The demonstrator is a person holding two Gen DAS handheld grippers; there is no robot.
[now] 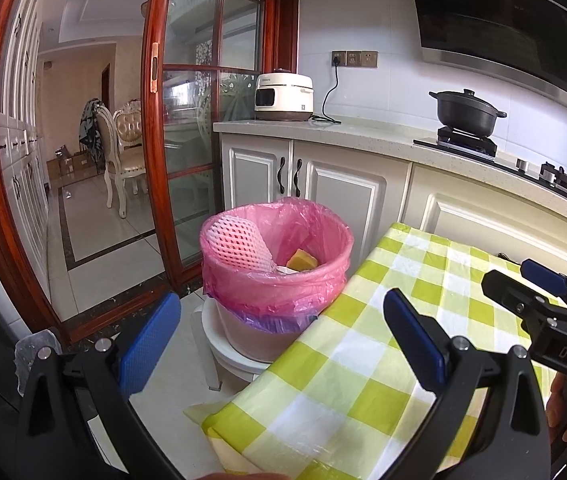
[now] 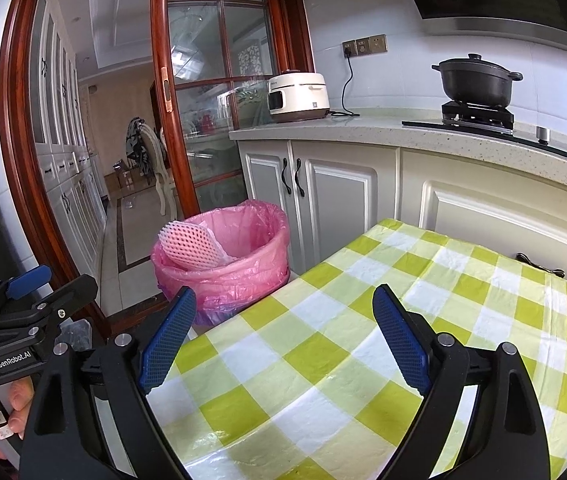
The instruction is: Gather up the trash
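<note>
— What's closest to us here?

— The left hand-held gripper [image 1: 281,350], its blue pads spread wide apart with nothing between them. It hangs over the near corner of the desk [image 1: 363,364], which wears a green-and-white checked cloth.

— And the other one?

— The right hand-held gripper [image 2: 285,340] is just as wide apart and just as empty, held over the same checked cloth. Each gripper shows at the edge of the other's view, so they sit side by side, near one another but not touching.

— Where's the trash?

— In the bin [image 1: 277,258] on the floor, just beyond the desk's left edge, lined with a pink bag. A pink foam fruit net [image 1: 237,244] leans against its inner left wall, poking above the rim. Beside it, lower down, lies something yellow [image 1: 302,260]; I can't tell what it is.

— Anything behind?

— White cabinets under a pale countertop. A white rice cooker [image 1: 283,97] stands plugged in there, and a black lidded pot [image 1: 467,110] sits on the stove. To the left, a red-framed glass door [image 1: 203,80] stands before a room with chairs.
</note>
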